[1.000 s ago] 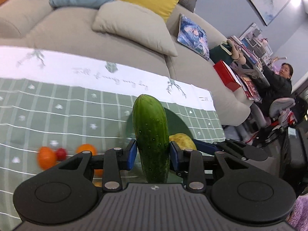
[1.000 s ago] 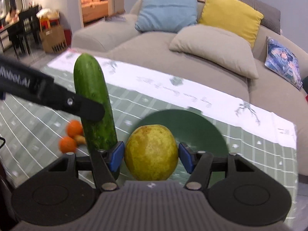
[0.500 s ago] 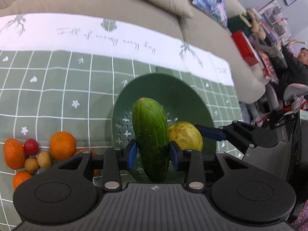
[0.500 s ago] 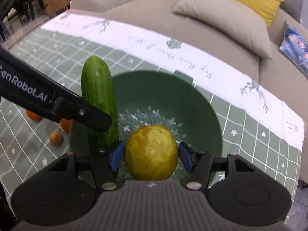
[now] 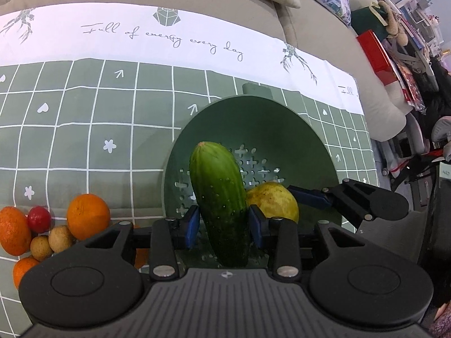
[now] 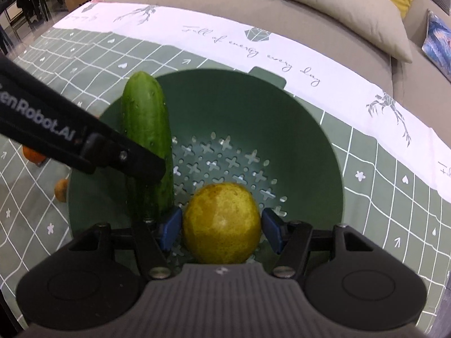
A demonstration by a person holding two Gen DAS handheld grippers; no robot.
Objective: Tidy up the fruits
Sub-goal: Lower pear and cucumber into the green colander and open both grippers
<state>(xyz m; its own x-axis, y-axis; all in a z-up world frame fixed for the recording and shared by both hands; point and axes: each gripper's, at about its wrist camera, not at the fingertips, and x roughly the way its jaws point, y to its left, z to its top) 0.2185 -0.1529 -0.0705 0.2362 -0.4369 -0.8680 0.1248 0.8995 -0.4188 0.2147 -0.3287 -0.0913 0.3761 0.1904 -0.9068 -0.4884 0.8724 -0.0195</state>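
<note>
Over the perforated green colander (image 6: 310, 152), the left gripper (image 5: 222, 222) was clamped on a bumpy cucumber (image 5: 218, 191). Right gripper (image 6: 221, 228) squeezed a round, mottled yellow pear (image 6: 221, 222) just beside it.

Green cucumber (image 5: 219, 197) upright beside yellow pear (image 6: 221, 223), both over green perforated colander (image 6: 307, 129); oranges (image 5: 88, 216) left on cloth.

The cucumber (image 5: 219, 200) and the pear (image 6: 221, 222) sit side by side over the colander (image 6: 304, 129), cucumber to the pear's left. The oranges (image 5: 88, 215) lie on the tablecloth (image 5: 84, 129) left of the colander, the sofa (image 6: 332, 36) behind.
</note>
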